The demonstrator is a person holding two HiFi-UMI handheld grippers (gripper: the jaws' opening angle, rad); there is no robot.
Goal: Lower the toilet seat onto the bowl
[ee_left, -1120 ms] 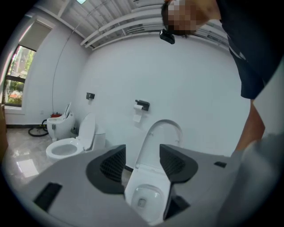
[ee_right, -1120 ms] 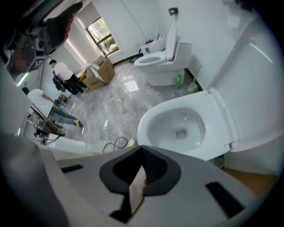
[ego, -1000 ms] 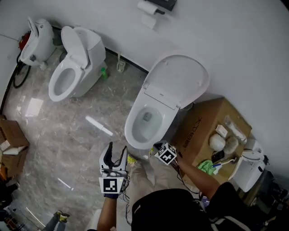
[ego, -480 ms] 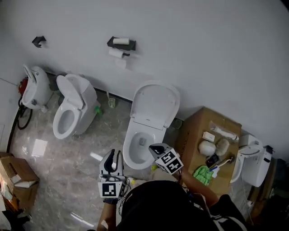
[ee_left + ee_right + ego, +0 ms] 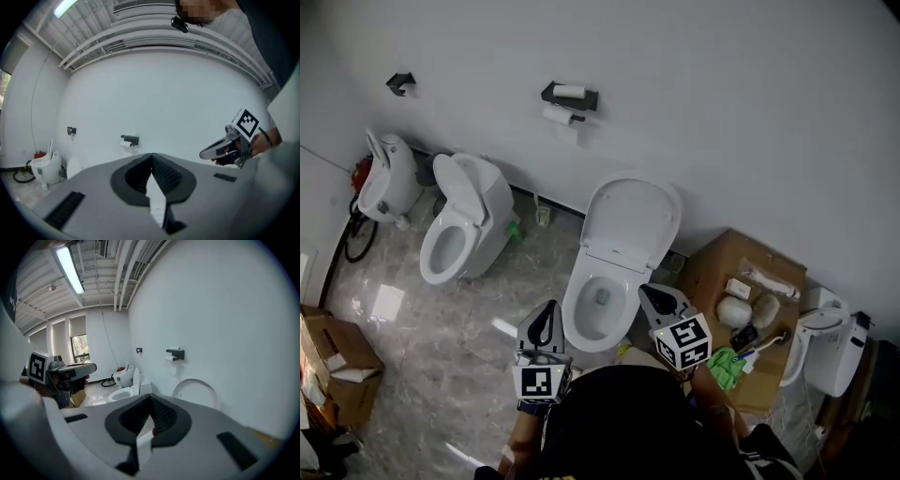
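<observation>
Against the back wall (image 5: 741,103), the toilet seat (image 5: 630,216) stands raised, its long axis running up from the hinge (image 5: 617,251) at the rear of the bowl (image 5: 581,319) to a free top edge close to the wall. Both grippers show at the bowl's near rim in the head view, so the seat lies ahead of and beyond them. The right gripper (image 5: 654,298), jaws pressed together and empty, looks slightly nearer that top edge than the left gripper (image 5: 548,311), whose jaws have just been closing and now meet on nothing.
</observation>
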